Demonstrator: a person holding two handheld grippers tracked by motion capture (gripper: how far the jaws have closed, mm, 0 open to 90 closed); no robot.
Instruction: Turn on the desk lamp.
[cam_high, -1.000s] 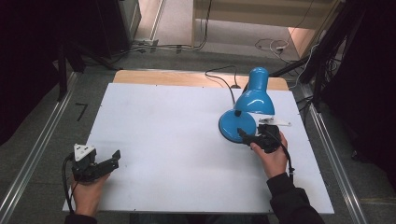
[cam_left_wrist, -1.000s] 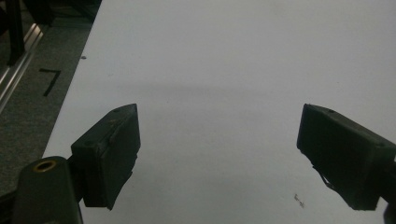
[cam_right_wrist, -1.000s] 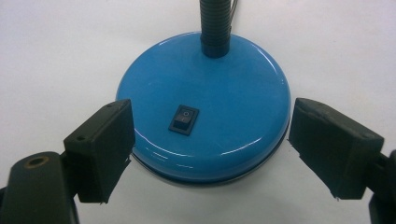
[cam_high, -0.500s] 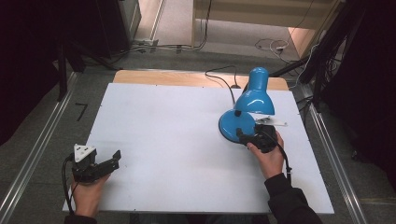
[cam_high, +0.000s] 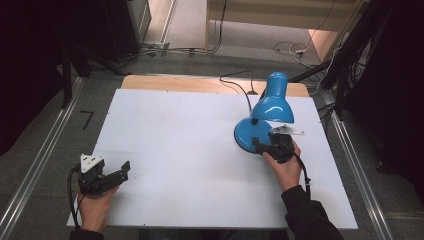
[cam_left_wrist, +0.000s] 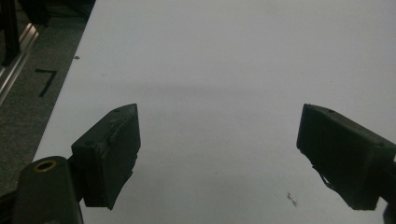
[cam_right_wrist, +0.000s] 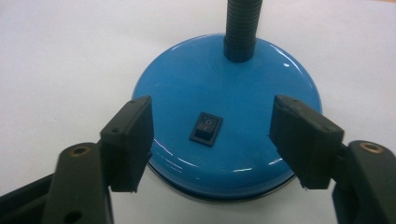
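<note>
A blue desk lamp stands at the right of the white table, its round base near my right hand and its shade bent down over it. On the base sits a black rocker switch, and a black flexible neck rises behind it. My right gripper hovers at the base's front edge, and its jaws have just been closing. In its own view the right gripper is open, one jaw on each side of the switch, pressing nothing. My left gripper rests open at the front left, and in its own view the left gripper has only bare table between its jaws.
The lamp's black cable runs back over the wooden strip at the table's far edge. Metal rails flank the white table on both sides. Loose cables lie on the floor beyond.
My right gripper has edged a little closer to the lamp base, and its jaws stand narrower. The left hand and the lamp have not moved.
</note>
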